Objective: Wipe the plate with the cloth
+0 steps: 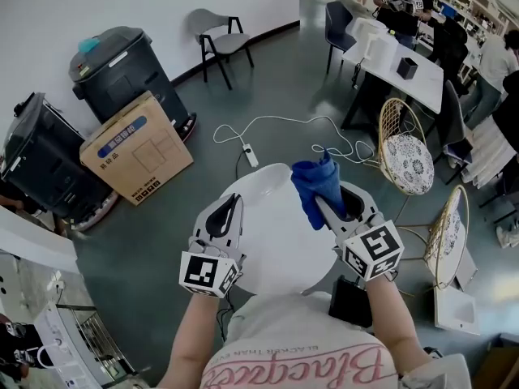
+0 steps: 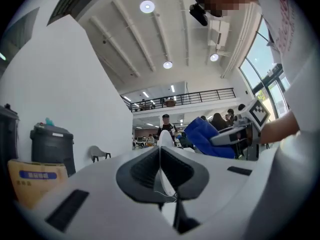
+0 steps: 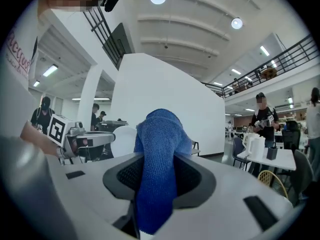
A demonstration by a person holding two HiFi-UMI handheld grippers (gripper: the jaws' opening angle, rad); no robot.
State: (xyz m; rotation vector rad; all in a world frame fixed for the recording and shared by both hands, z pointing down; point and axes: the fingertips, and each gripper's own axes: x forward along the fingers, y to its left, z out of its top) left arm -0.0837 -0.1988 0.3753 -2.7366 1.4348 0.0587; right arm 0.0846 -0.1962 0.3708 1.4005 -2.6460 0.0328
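While the left gripper (image 1: 227, 215) pinched the plate (image 1: 272, 241) by its left rim, the right gripper (image 1: 334, 207) — shut on the cloth (image 1: 315, 183) — held it at the plate's far right edge.

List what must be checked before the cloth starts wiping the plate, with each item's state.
1. Left gripper shut on the plate rim: ok; the rim sits edge-on between its jaws.
2. Right gripper shut on the cloth: ok.
3. Cloth sticks out past the jaws, free to wipe: ok.
4. Cloth over the plate: ok; in the head view it overlaps the plate's upper right part.
5. Cloth pressed against the plate's face: cannot tell; no view settles contact.
6. Plate's face bare: ok in the head view.
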